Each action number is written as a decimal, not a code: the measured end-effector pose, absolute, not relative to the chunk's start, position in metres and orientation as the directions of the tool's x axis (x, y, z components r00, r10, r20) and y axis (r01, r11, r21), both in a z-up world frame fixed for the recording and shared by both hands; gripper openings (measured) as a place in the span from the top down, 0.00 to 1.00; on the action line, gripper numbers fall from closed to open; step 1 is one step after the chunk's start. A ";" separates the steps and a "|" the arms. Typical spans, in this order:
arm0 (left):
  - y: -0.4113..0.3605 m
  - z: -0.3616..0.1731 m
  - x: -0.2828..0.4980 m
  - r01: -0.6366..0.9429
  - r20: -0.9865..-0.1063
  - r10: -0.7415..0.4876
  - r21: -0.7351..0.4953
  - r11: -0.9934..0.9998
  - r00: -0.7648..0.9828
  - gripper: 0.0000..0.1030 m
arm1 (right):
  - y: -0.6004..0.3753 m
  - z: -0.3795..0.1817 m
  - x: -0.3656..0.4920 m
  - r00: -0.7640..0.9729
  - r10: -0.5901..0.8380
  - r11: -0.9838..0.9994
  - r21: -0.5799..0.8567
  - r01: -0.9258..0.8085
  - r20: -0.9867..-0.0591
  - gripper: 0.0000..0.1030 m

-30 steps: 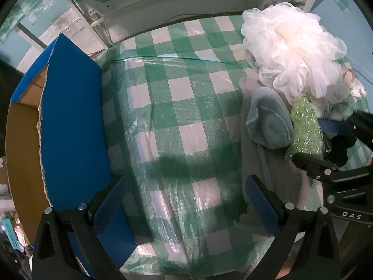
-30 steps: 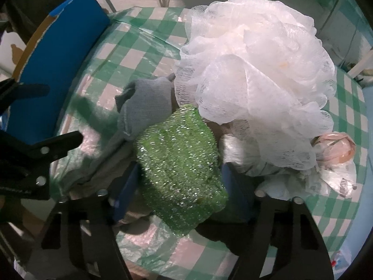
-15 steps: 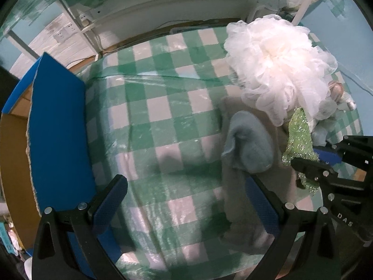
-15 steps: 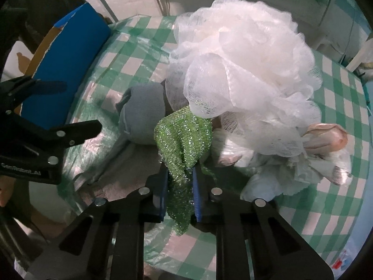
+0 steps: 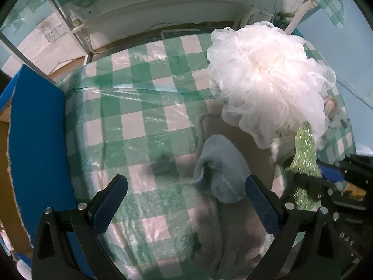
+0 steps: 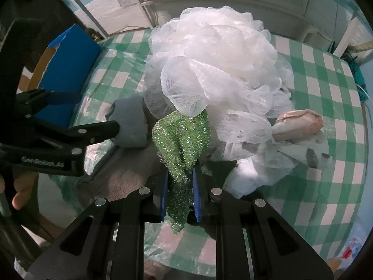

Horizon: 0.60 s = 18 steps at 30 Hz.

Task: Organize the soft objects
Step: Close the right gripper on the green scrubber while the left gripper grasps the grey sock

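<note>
A glittery green scrub cloth (image 6: 181,140) is pinched between the blue pads of my right gripper (image 6: 180,175) and lifted off the pile; it also shows in the left wrist view (image 5: 303,154). A big white mesh bath pouf (image 6: 214,70) sits behind it. A rolled grey-blue sock (image 5: 221,168) lies on a beige towel (image 5: 233,233). My left gripper (image 5: 186,186) is open and empty, its jaws wide, hovering above the sock and the table. A white and pink plush toy (image 6: 298,140) lies to the right.
A blue-sided cardboard box (image 5: 35,140) stands at the table's left edge. The table (image 5: 139,93) has a green-and-white checked cloth under clear plastic. A wall with sockets and cables lies behind.
My right gripper has shut on the green scrub cloth and lifted it. My left gripper has risen and drawn back, staying open.
</note>
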<state>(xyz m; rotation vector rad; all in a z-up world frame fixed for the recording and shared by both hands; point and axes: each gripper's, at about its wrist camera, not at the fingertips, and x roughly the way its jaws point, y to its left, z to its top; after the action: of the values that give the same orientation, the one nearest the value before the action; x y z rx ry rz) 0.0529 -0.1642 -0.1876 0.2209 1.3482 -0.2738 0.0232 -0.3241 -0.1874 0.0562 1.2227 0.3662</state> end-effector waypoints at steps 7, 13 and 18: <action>-0.173 -0.198 0.061 0.305 -0.980 -0.098 -0.042 0.952 0.172 0.01 | -0.322 -0.184 0.023 0.299 0.295 0.942 0.223 -0.253 -0.907 0.85; -0.182 -0.202 0.059 0.320 -0.982 -0.136 -0.088 0.943 0.133 0.37 | -0.322 -0.181 0.022 0.310 0.280 0.946 0.206 -0.251 -0.909 0.84; -0.182 -0.207 0.053 0.337 -0.980 -0.170 -0.125 0.933 0.106 0.68 | -0.324 -0.180 0.021 0.310 0.276 0.948 0.205 -0.243 -0.910 0.84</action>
<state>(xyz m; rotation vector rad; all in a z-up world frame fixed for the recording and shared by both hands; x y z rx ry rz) 0.0533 -0.1818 -0.2073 0.1421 1.4176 -0.3751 0.0211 -0.3239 -0.1804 0.0308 1.2081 0.3429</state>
